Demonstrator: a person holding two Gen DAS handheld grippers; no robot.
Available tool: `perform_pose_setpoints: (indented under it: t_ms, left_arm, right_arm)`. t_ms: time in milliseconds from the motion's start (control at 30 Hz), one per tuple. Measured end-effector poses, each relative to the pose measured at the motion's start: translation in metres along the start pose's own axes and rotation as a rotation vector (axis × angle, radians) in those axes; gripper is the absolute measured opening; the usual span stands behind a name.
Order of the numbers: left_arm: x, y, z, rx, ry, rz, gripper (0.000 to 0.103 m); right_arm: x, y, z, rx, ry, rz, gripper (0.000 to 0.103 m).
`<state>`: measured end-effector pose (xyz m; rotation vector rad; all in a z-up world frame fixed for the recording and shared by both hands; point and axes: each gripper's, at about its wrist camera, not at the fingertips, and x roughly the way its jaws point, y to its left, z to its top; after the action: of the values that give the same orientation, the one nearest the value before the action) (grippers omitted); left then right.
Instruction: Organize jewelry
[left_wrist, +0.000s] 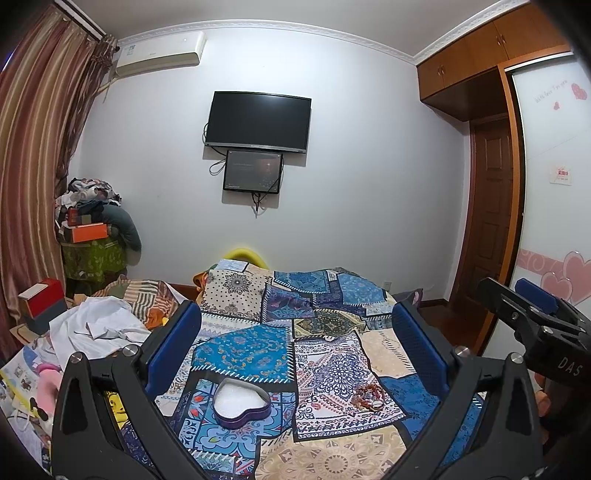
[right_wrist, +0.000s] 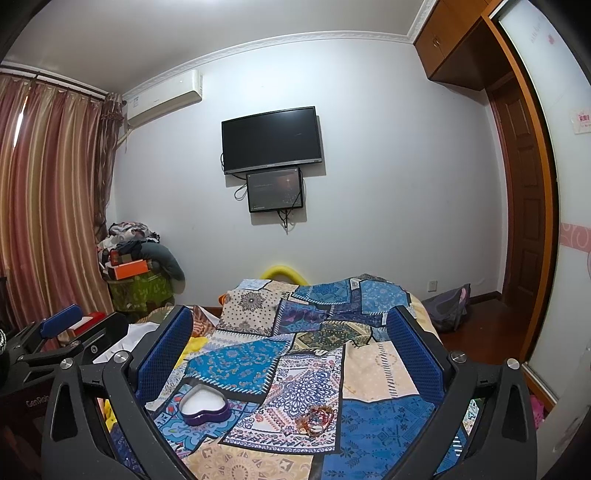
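Jewelry pile (left_wrist: 367, 397): small tangle of reddish-brown beaded strands with a pale ring-shaped or disc-shaped piece at its near edge; individual pieces too small to separate. Lying on the patchwork bedspread (left_wrist: 325, 354), on a white panel with blue lace print, right of the heart-shaped tin (left_wrist: 242, 404) and apart from it. Same pile in the right wrist view (right_wrist: 318, 419), strands orange and red, a bangle-like ring at the front.

Heart-shaped tin: purple wall, lid off, lined with white foam or padding; no jewelry visible inside. Resting flat on a blue tile-print panel. Also seen in the right wrist view (right_wrist: 204, 404), closer to the lower left.

Left gripper (left_wrist: 293, 343): blue-padded fingers spread wide, nothing between them, held above the bedspread with tin and pile both framed between the fingers. Right gripper (right_wrist: 290, 347): fingers likewise spread wide, empty, above the same area.

Left wrist view only: right gripper body at the far right edge (left_wrist: 535, 317), white crumpled cloth (left_wrist: 96, 325) and a red box (left_wrist: 42, 301) at the left of the bed. Right wrist view only: left gripper at the left edge (right_wrist: 61, 332), grey bag on the floor (right_wrist: 448, 306) beside the bed.

Both views: wall-mounted television (left_wrist: 258, 122) with a smaller screen (left_wrist: 253, 171) below, air conditioner (left_wrist: 160, 51), striped curtains (left_wrist: 33, 155).
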<state>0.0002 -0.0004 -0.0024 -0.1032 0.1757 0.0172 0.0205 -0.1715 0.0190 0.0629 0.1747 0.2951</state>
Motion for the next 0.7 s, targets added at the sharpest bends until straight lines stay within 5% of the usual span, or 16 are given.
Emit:
perform_pose_setpoints:
  t_ms: [700]
  left_arm:
    - [-0.0019, 0.0012, 0.002, -0.007, -0.002, -0.002, 0.103]
  right_arm:
    - [0.0007, 0.0001, -0.0021, -0.009, 0.011, -0.006, 0.103]
